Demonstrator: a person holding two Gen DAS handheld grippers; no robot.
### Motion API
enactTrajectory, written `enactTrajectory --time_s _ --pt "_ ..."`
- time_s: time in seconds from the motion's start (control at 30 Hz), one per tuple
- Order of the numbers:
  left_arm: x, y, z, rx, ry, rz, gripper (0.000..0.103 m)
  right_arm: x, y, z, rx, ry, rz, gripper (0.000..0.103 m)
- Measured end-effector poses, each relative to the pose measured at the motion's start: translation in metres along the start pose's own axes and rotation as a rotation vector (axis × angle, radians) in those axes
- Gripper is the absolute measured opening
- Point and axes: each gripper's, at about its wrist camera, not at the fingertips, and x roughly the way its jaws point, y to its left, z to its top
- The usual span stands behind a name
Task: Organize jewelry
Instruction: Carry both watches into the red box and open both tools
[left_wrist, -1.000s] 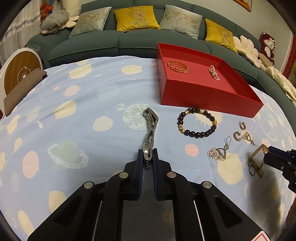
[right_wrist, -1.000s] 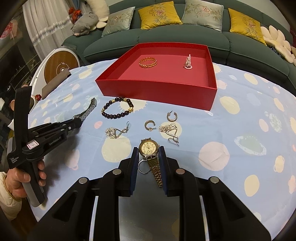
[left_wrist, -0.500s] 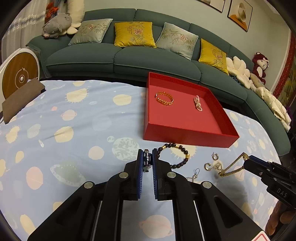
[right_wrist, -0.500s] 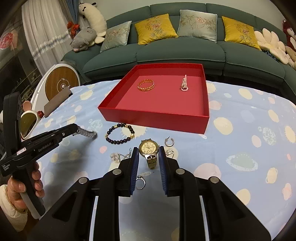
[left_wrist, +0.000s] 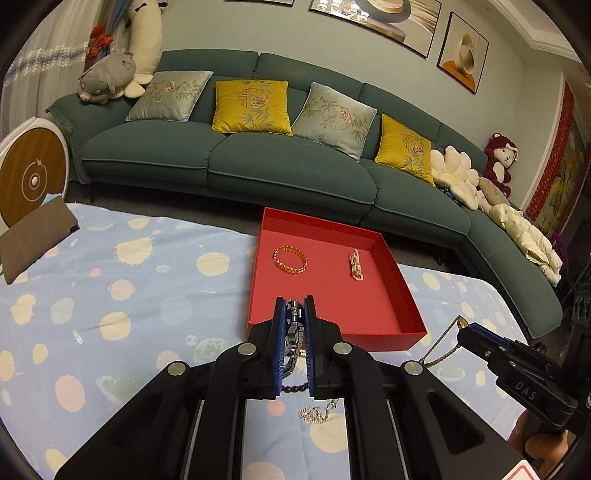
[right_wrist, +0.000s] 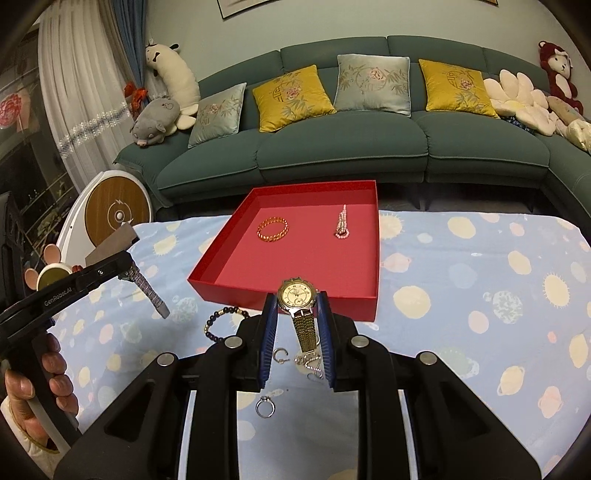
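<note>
My left gripper (left_wrist: 294, 306) is shut on a silver watch (left_wrist: 293, 328), held in the air just before the red tray's (left_wrist: 410, 295) near wall. In the right wrist view the silver watch (right_wrist: 147, 291) hangs from that gripper at the left. My right gripper (right_wrist: 297, 302) is shut on a gold watch (right_wrist: 298, 295) with a cream dial, lifted near the tray's (right_wrist: 284, 299) front edge. Its band (left_wrist: 439, 343) dangles at the right of the left wrist view. The tray holds a gold bracelet (right_wrist: 272, 229) and a pink bead piece (right_wrist: 342, 223).
On the blue planet-print cloth (right_wrist: 480, 280) lie a dark bead bracelet (right_wrist: 216, 325), hoop earrings (right_wrist: 280, 355), a silver ring (right_wrist: 265, 408) and a sparkly earring (left_wrist: 314, 413). A green sofa (right_wrist: 351, 147) stands behind the table. A brown pad (left_wrist: 33, 240) lies far left.
Both grippers have risen from the cloth with their watches and moved toward the red tray. The left gripper now sits at the tray's near wall.
</note>
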Motion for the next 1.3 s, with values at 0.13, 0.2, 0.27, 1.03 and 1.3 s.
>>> enactTrajectory --time_s 0.13,0.2,0.27,1.03,1.3 --pt "0.017 -0.005 0.021 0.012 -0.001 -0.006 0.007 0.008 -0.008 0.018 0.021 -0.027 -0.011 0.021" --pt "0.029 -0.007 0.031 0.02 -0.001 0.002 0.007 0.017 -0.013 0.027 0.033 -0.037 -0.02 0.021" --pt "0.042 -0.01 0.037 0.034 0.005 0.013 0.007 0.027 -0.017 0.035 0.042 -0.038 -0.026 0.021" --pt "0.145 0.0 0.039 -0.005 0.094 0.075 0.007 0.11 -0.032 0.037 0.01 0.065 -0.084 0.021" --pt "0.147 0.007 0.041 -0.035 0.081 0.073 0.01 0.108 -0.033 0.038 0.009 0.034 -0.096 0.023"
